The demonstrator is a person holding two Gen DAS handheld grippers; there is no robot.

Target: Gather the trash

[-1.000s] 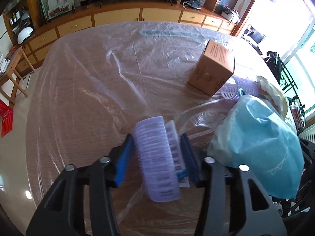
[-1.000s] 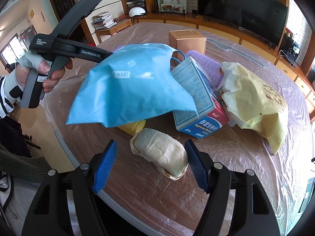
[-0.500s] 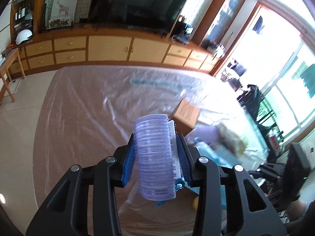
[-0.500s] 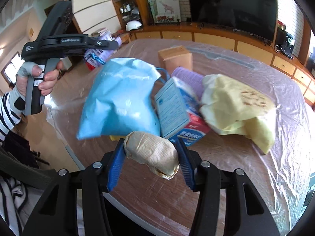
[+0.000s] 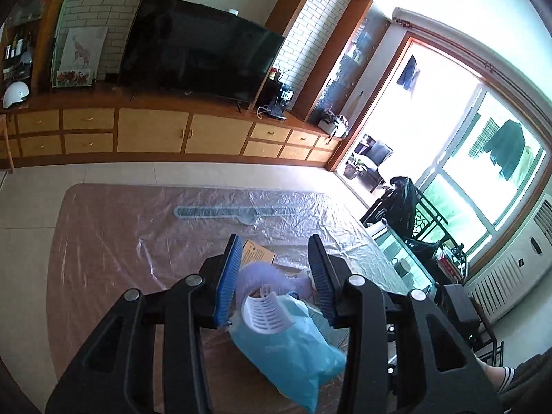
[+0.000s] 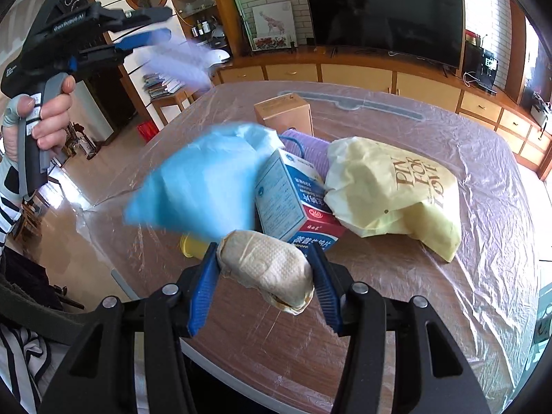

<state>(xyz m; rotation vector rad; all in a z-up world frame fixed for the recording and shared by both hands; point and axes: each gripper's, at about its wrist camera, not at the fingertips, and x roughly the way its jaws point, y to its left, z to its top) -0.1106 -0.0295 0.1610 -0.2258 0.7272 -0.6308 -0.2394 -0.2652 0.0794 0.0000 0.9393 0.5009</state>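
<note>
My left gripper (image 5: 274, 276) is open and raised high above the table. A pale purple ribbed plastic cup (image 5: 260, 293) is falling free below its jaws, over the blue plastic bag (image 5: 289, 345). In the right wrist view the left gripper (image 6: 151, 31) shows at upper left with the blurred purple cup (image 6: 179, 62) dropping from it. My right gripper (image 6: 264, 276) is shut on a crumpled beige paper wad (image 6: 265, 269), held above the table's near edge. The blue bag (image 6: 203, 186) hangs blurred in front.
On the film-covered wooden table (image 6: 483, 241) lie a blue-and-white medicine box (image 6: 286, 196), a yellow paper bag (image 6: 393, 189), a brown carton (image 6: 283, 112), another purple cup (image 6: 310, 148) and a yellow cup (image 6: 193, 243). TV and cabinets stand behind.
My left gripper rose, opened and let go of the purple cup, which now falls toward the blue bag. My right gripper closed on the paper wad and lifted it.
</note>
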